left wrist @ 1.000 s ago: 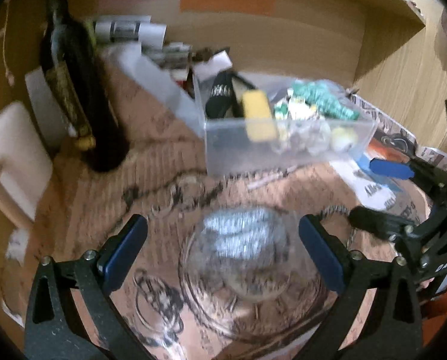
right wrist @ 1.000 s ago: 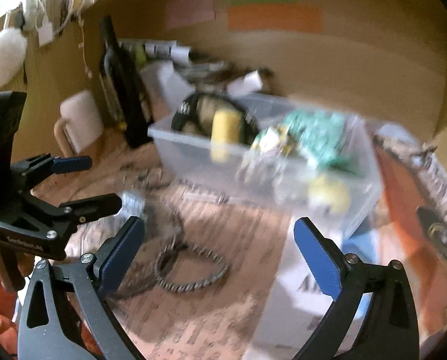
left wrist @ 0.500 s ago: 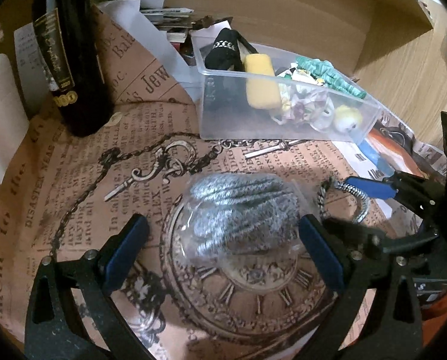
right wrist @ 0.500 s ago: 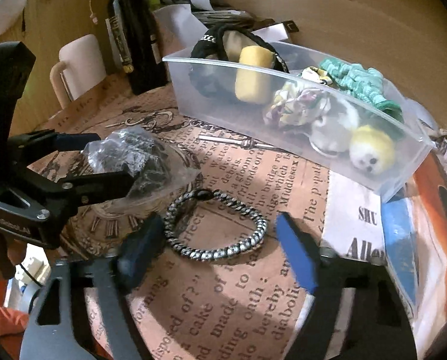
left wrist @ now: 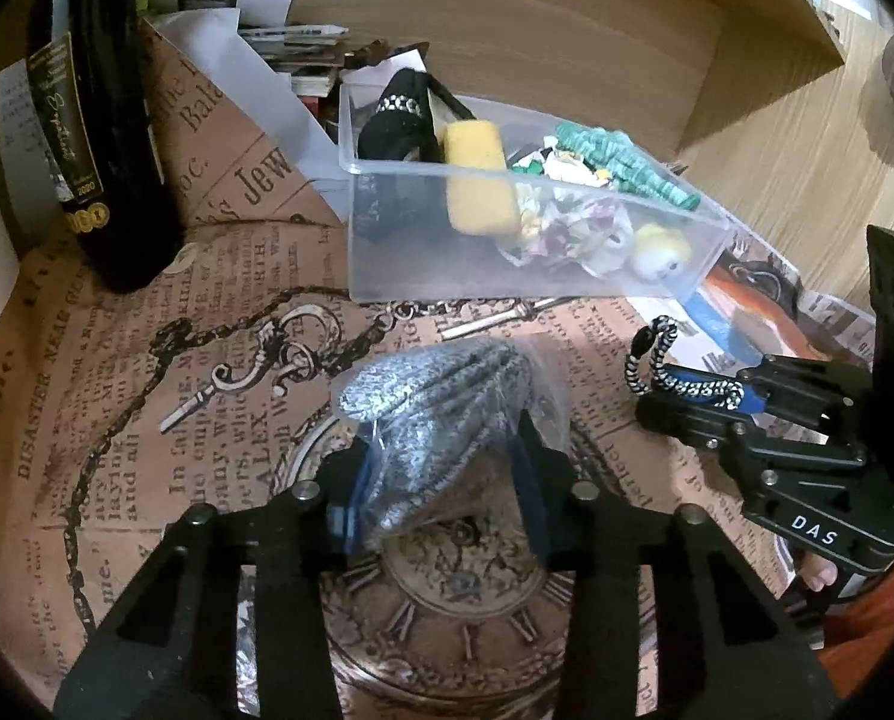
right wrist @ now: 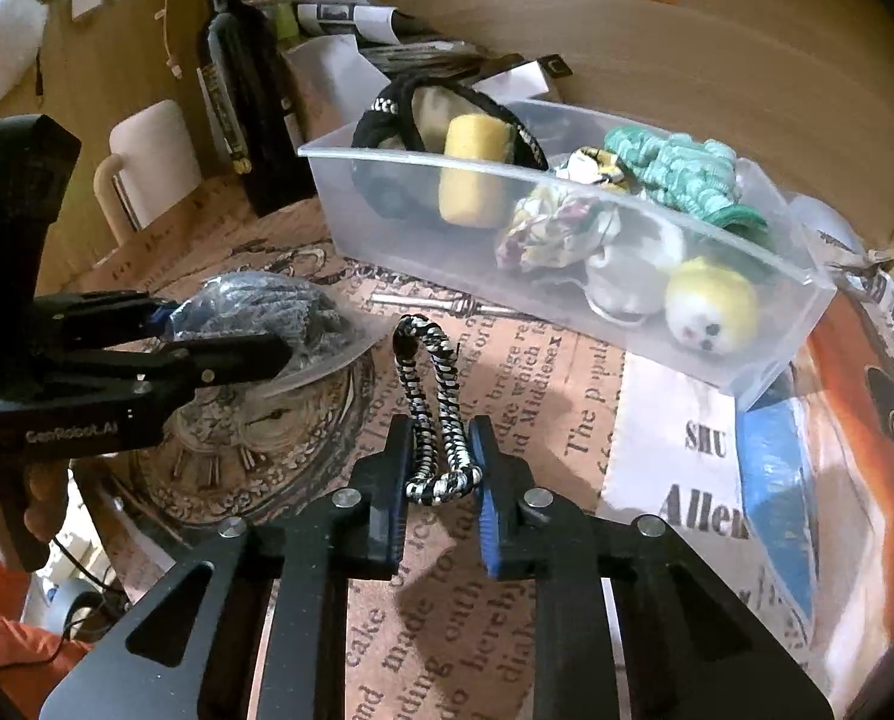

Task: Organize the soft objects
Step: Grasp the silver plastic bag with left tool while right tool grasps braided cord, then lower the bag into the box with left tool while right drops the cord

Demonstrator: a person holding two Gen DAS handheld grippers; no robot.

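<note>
Both my grippers have closed since half a second ago: left gripper (left wrist: 441,480) pinches the bagged grey cloth (left wrist: 435,402), right gripper (right wrist: 441,468) clamps the braided cord loop (right wrist: 432,414). At twelve o'clock the clear bin (right wrist: 567,306) holds a yellow sponge (right wrist: 471,177), green scrunchie (right wrist: 681,174), black strap (right wrist: 387,114) and yellow plush (right wrist: 711,312).

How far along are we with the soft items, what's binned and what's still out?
Done: the clear bin already holds a yellow sponge, green knit piece and yellow plush. In hand: the left hand-held gripper is shut on the bagged grey fabric, the right hand-held gripper on the braided cord. Left: both go into the bin.
</note>
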